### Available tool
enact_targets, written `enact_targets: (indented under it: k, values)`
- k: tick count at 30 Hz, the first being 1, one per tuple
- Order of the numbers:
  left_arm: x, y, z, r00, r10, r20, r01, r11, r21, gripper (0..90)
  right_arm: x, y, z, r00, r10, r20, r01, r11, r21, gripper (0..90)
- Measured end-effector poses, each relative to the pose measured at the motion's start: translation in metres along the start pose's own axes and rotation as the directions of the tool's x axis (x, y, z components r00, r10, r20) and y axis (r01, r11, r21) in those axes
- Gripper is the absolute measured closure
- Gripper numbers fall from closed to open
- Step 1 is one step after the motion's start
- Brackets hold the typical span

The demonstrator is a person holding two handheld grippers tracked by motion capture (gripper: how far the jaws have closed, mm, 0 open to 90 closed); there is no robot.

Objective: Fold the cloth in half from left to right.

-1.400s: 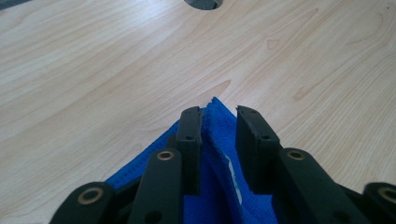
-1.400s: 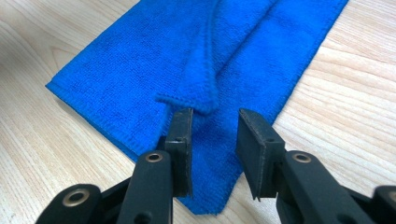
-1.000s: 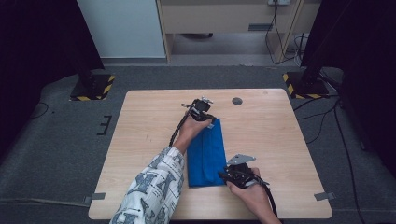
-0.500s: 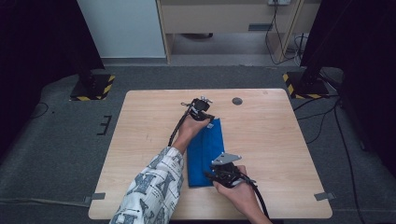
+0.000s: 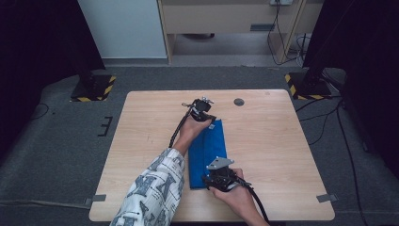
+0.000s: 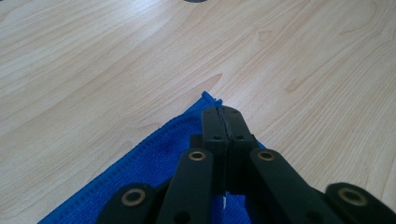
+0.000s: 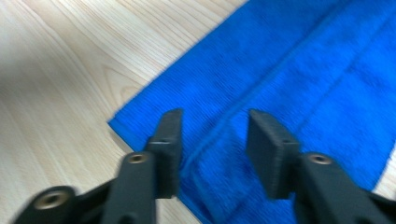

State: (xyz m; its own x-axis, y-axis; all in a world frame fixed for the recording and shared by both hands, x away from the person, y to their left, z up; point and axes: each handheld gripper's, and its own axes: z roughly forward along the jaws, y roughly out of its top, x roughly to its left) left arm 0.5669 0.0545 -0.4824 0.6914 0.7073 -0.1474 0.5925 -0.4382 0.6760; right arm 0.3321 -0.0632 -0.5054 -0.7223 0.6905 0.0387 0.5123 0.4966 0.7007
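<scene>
Now the left tool (image 6: 223, 122) is pinching the far corner of the blue cloth (image 5: 210, 149) lying on the surface (image 5: 282, 141). Meanwhile the right tool (image 7: 212, 140) is opening over the near corner; it should grab both layers.

We note a white sleeve (image 5: 153, 190) with a dark blue pattern on our left arm. Both claws are black: the left claw (image 6: 224, 122) carries brass-coloured pivot rivets and small screws on its pads; the right claw (image 5: 207, 179) bears a grey three-cornered plate at twelve o'clock and trails a black cable toward five o'clock.
</scene>
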Motion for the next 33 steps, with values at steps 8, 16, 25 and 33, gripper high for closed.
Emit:
enact_targets:
  k: [8,16,25,33]
  values:
    - [0.001,0.001,-0.002,0.9998,-0.018,0.001,0.018,0.9996,-0.024,89.8,-0.013,-0.010,-0.013,0.9978,0.041,0.052,-0.040,0.999,-0.019,88.8]
    - [0.003,0.001,0.001,0.9993,-0.037,-0.001,0.037,0.9987,-0.035,89.8,-0.029,-0.028,-0.032,0.9900,0.118,0.077,-0.116,0.993,-0.039,88.7]
    - [0.001,-0.003,0.013,0.9964,-0.072,0.046,0.073,0.9965,-0.039,83.6,-0.046,-0.046,-0.035,0.9749,0.208,0.079,-0.207,0.978,-0.025,88.4]
    - [0.002,-0.001,0.007,0.9962,-0.077,0.042,0.079,0.9947,-0.066,79.4,-0.044,-0.048,-0.041,0.9707,0.231,0.065,-0.230,0.973,-0.026,85.1]
